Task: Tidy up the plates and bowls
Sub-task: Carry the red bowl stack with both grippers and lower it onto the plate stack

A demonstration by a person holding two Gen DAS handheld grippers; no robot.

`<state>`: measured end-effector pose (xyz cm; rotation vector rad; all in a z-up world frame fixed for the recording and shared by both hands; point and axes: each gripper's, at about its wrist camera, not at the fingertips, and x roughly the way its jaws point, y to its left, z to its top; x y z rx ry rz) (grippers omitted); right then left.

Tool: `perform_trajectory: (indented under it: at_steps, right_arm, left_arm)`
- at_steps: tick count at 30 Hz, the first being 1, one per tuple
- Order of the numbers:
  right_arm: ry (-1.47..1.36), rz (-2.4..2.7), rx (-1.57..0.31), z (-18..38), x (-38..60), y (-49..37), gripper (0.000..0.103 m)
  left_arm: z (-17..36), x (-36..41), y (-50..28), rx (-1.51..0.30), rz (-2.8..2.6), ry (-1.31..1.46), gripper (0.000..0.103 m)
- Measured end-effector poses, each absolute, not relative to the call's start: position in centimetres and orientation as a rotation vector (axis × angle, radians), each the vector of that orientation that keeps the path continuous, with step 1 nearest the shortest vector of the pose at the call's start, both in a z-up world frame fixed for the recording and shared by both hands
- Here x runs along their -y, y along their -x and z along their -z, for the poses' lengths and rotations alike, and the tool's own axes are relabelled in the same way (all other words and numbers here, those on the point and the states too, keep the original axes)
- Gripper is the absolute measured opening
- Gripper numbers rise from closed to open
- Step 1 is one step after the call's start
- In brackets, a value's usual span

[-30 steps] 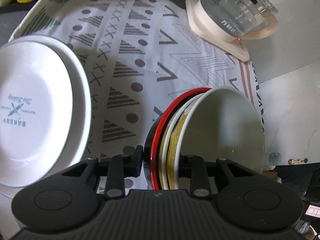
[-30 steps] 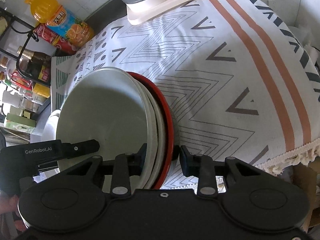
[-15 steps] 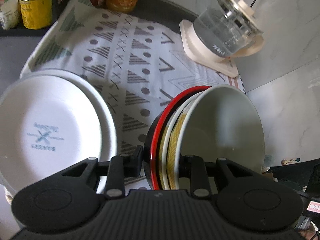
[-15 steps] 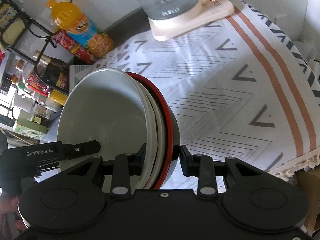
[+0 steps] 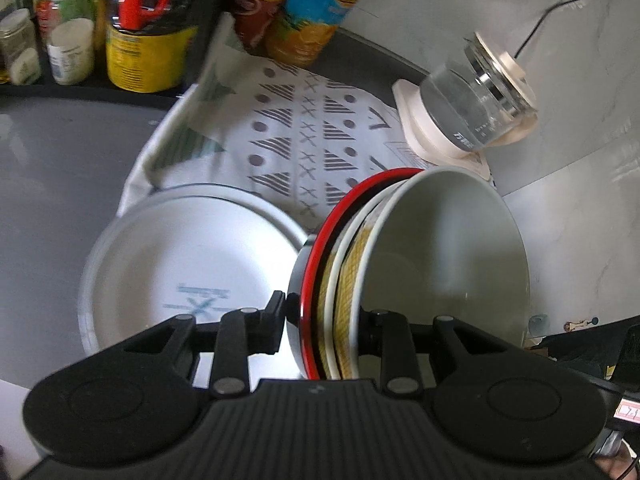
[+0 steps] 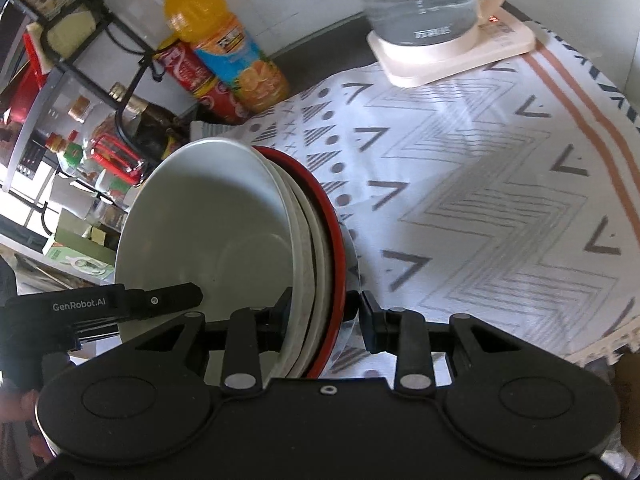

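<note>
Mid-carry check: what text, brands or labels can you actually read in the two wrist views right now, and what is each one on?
"GenRobot.AI": on the left gripper, seen from the right wrist.
White plate: blue print with a crossed emblem, blurred.
Glass kettle: pale print near its base, too small.
Orange drink bottle and red can: labels unreadable.

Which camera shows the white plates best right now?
The left wrist view: the white plates lie open on the patterned cloth, rim and printed centre showing, partly hidden by the left claw. The right wrist view shows at most a sliver, blocked by the bowl stack.
</note>
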<state>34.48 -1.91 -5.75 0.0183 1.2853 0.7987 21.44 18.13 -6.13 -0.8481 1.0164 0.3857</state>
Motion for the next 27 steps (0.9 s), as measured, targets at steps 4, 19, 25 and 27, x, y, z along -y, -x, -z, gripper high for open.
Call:
perform_trajectory:
  at_steps: [4,19,25,27]
  right_arm:
    - [-0.021,-0.796,-1.294,5.8,0.3,-33.0,0.031]
    - [-0.010,-0.764,-1.346,7.0,-5.0,-28.8,0.031]
    - [-0.010,-0.734,-1.369,7.9,-5.8,-27.7,0.031]
    - [-0.014,-0.722,-1.376,8.2,-5.9,-27.4,0.031]
  left_arm:
    - [6.2,-19.8,-19.8,-1.019,-0.388,0.848,0.028]
    - [7.8,-24.4,-15.9,-1.073,-0.404,0.845,0.026]
    - [8.9,-25.3,-15.4,-1.115,-0.386,0.839,0.026]
    - [9.2,-25.5,-15.4,-1.125,-0.382,0.836,0.026]
